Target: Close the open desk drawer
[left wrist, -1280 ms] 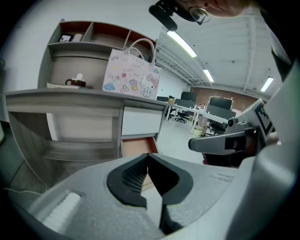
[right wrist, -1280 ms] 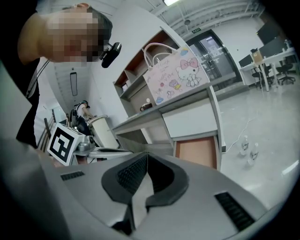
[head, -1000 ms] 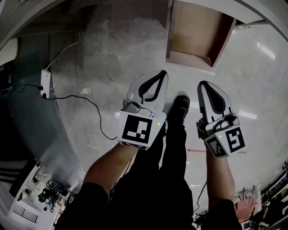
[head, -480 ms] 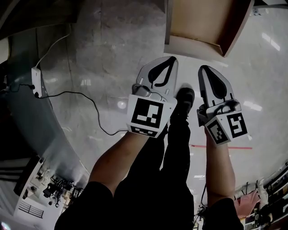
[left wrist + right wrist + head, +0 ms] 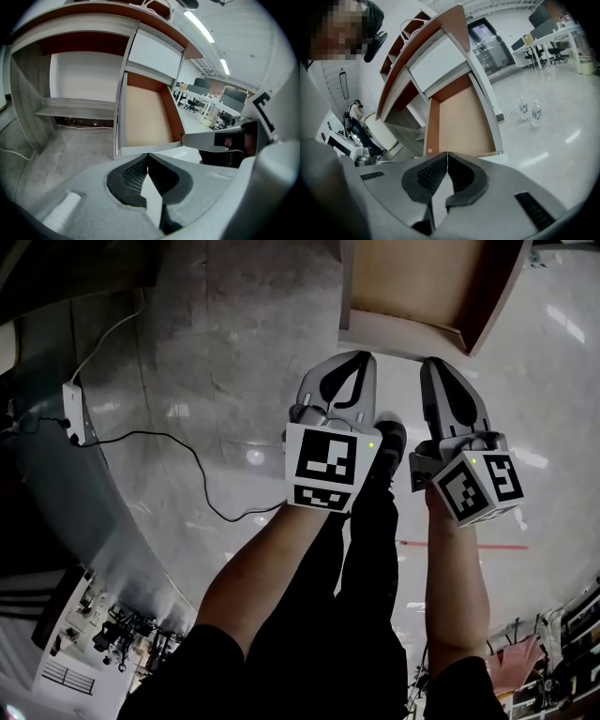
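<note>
Pushing suits you: drawer (image 5: 412,277) rigid, empty, probably light; press front panel (image 5: 398,341) with left gripper (image 5: 362,357), right gripper (image 5: 434,365), both pressed together, empty.

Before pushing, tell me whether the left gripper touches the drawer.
Cannot tell. In its own view the left gripper lines up with the drawer front; the head view shows neither gap nor contact plainly.

Drawer (image 5: 403,341) ahead, free floor (image 5: 234,343) L

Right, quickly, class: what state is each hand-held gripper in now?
Left hand-held gripper: closed, holding nothing.
Right hand-held gripper: closed, holding nothing.
</note>
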The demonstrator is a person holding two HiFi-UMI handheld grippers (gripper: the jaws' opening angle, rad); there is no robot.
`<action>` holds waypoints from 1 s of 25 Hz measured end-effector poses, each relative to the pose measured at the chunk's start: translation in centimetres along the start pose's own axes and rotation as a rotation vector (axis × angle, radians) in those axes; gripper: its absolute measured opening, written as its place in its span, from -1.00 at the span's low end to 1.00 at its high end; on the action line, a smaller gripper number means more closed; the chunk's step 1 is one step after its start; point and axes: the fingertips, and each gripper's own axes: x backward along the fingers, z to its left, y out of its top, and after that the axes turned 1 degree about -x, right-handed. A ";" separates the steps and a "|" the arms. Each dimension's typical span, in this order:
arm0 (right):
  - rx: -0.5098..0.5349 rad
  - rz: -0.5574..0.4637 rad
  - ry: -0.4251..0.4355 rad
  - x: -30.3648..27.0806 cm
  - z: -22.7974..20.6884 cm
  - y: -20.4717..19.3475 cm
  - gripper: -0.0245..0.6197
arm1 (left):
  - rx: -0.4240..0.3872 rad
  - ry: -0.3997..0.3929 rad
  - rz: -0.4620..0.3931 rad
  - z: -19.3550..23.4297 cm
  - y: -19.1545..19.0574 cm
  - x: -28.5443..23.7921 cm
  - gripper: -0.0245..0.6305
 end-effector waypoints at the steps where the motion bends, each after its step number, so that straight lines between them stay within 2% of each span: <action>1: 0.003 0.002 0.006 0.1 0.1 -0.1 -0.88 | -0.001 -0.002 -0.007 0.0 0.0 0.0 -0.91; 4: -0.001 0.063 -0.009 0.2 -0.2 -2.0 -0.88 | -0.012 0.002 -0.014 0.4 -0.2 -0.2 -0.91; 7: -0.063 0.105 -0.042 -0.1 -1.5 -3.6 -0.88 | -0.022 0.009 0.008 0.5 -0.4 -0.7 -0.90; 11: -0.137 0.066 -0.054 -0.7 -2.7 -2.6 -0.88 | -0.043 0.022 0.008 0.5 -0.3 -0.9 -0.90; 16: -0.117 0.036 -0.041 -0.3 -2.2 -1.8 -0.89 | -0.076 0.021 -0.013 0.2 0.4 -0.6 -0.91; 25: -0.074 -0.040 -0.031 0.5 -0.5 2.2 -0.88 | -0.096 0.032 -0.096 0.1 4.6 0.8 -0.91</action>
